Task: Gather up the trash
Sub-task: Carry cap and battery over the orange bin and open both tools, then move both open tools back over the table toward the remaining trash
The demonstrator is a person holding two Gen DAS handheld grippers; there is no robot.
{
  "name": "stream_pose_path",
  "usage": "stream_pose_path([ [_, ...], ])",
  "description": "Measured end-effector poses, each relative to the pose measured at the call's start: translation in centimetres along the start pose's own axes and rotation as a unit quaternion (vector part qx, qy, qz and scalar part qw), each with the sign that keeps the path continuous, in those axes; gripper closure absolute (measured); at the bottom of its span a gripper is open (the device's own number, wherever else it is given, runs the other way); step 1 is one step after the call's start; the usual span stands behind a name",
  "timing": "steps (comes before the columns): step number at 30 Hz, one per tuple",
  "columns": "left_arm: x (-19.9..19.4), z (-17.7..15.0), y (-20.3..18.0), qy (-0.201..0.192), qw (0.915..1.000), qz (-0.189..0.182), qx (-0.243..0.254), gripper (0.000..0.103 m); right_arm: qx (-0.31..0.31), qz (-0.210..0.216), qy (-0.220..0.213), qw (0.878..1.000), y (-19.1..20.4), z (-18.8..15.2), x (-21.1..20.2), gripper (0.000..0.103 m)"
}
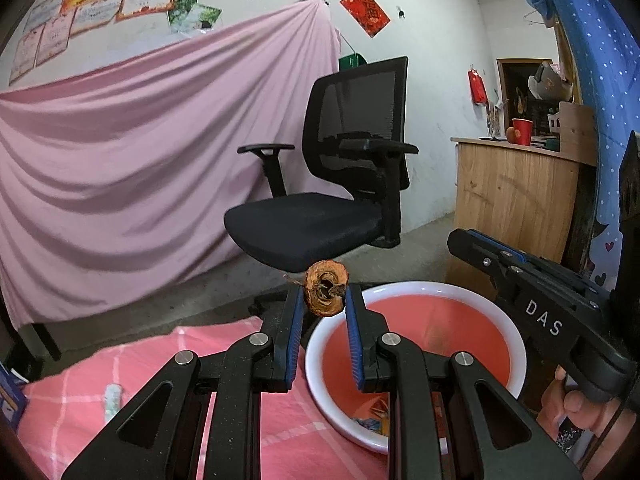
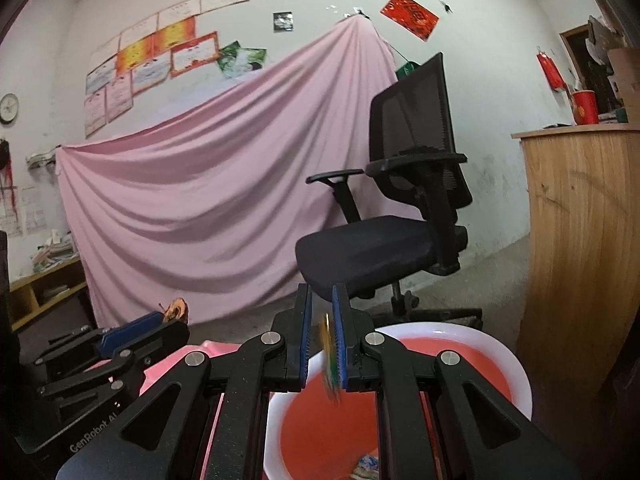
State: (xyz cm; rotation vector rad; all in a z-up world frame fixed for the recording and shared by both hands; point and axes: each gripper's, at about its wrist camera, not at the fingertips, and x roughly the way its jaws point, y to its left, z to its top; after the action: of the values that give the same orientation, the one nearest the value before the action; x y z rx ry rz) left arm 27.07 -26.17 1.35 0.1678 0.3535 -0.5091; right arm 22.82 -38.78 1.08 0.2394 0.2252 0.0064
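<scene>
My left gripper (image 1: 325,298) is shut on a brown apple core (image 1: 326,294), held above the near-left rim of a red basin with a white rim (image 1: 516,332). It shows from the side in the right wrist view (image 2: 176,314), with the core (image 2: 175,309) at its tip. My right gripper (image 2: 321,312) hangs over the basin (image 2: 516,360), jaws slightly apart. A blurred colourful wrapper (image 2: 330,360) is between them against the right finger, seemingly dropping. Some wrappers (image 2: 366,466) lie in the basin bottom.
The basin sits on a pink checked cloth (image 1: 140,368) with a small white scrap (image 1: 112,398) on it. A black office chair (image 1: 340,184) stands beyond, a wooden counter (image 1: 512,200) to the right, and a pink sheet (image 1: 140,160) hangs behind.
</scene>
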Motion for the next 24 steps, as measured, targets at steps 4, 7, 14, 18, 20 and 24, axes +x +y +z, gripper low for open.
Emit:
stream_pose_path([
  [4, 1.1, -0.2, 0.1, 0.027, 0.9994, -0.016, -0.012, 0.085, 0.004, -0.005, 0.007, 1.0, -0.5, 0.0, 0.2, 0.094],
  [7, 1.4, -0.3, 0.3, 0.039, 0.9987, -0.023, -0.022, 0.084, 0.005, -0.006, 0.009, 1.0, -0.6, 0.0, 0.3, 0.094],
  [14, 1.2, -0.5, 0.8, 0.042, 0.9986, -0.018, -0.029, 0.073, 0.003, -0.008, 0.013, 1.0, -0.6, 0.2, 0.5, 0.093],
  [18, 0.7, -0.5, 1.5, 0.04, 0.9985, -0.01, -0.035, 0.073, 0.001, -0.007, 0.014, 1.0, -0.4, 0.2, 0.6, 0.093],
  [20, 0.5, -0.6, 1.9, 0.039, 0.9985, -0.005, -0.039, 0.073, -0.003, -0.006, 0.014, 1.0, -0.2, 0.2, 0.7, 0.093],
  [24, -0.5, -0.5, 3.1, 0.034, 0.9982, 0.011, -0.047, 0.073, -0.004, 0.0, 0.01, 1.0, 0.5, 0.4, 0.7, 0.093],
])
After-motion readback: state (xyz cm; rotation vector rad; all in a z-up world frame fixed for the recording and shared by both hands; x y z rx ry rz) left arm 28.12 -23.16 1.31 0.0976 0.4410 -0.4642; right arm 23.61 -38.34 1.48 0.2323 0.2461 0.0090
